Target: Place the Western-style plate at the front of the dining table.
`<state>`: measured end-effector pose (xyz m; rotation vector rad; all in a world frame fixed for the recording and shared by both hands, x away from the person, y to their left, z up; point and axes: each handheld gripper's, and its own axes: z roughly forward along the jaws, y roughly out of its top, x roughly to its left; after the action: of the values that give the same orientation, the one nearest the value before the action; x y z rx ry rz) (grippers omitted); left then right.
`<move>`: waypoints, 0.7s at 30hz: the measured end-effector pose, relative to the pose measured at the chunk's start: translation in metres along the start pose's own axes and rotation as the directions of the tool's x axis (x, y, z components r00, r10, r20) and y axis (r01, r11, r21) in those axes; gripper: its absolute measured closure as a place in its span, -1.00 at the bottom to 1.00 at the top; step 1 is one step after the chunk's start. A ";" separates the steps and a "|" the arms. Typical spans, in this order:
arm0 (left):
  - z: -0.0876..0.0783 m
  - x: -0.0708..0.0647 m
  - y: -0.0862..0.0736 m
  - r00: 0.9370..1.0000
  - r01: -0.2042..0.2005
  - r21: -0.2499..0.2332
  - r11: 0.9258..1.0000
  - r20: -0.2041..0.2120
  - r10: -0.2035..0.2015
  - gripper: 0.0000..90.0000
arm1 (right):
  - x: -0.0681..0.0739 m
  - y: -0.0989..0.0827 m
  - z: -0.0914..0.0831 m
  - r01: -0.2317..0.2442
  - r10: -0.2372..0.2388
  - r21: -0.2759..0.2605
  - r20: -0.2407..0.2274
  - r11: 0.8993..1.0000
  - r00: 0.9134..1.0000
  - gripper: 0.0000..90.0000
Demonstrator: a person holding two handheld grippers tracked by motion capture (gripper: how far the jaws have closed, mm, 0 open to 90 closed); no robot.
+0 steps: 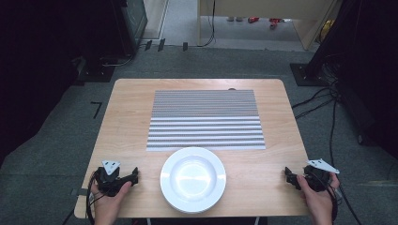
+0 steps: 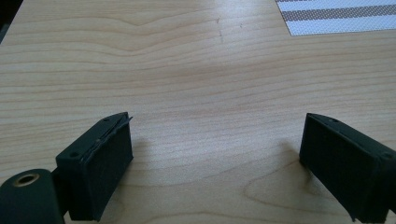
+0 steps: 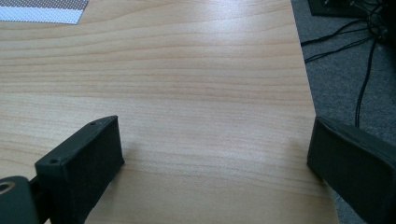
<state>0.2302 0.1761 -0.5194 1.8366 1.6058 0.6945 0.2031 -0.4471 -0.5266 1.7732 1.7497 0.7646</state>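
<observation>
An empty white plate [image 1: 193,178] sits near the front edge of the wooden table [image 1: 126,122], just in front of a grey striped placemat [image 1: 205,119]. My left gripper [image 1: 135,176] rests on the table left of the plate, held by a hand; its jaws stand open over bare wood [image 2: 215,154]. My right gripper [image 1: 287,176] rests near the table's right edge, right of the plate, also open with nothing between its jaws [image 3: 215,163]. A corner of the placemat [image 2: 336,16] shows in the left gripper view, and another corner of the placemat [image 3: 44,9] in the right gripper view.
Grey carpet [image 1: 56,136] surrounds the table. Black cables [image 1: 324,101] trail on the floor at the right, and the cables [image 3: 359,56] run just past the table's right edge. Dark equipment stands [image 1: 126,23] sit behind the table.
</observation>
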 end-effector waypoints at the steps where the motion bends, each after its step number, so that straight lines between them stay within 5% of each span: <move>1: 0.000 0.000 0.000 1.000 0.000 0.000 1.000 0.000 0.000 -0.79 | 0.000 0.000 0.000 0.000 0.000 0.000 0.000 1.000 1.000 -0.92; 21: -0.002 0.004 0.001 1.000 -0.002 0.015 1.000 -0.002 0.002 -0.77 | 0.001 0.000 0.000 0.002 -0.002 -0.001 0.001 1.000 1.000 -0.93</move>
<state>0.2297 0.1802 -0.5170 1.8490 1.6153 0.6865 0.2037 -0.4466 -0.5265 1.7710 1.7500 0.7631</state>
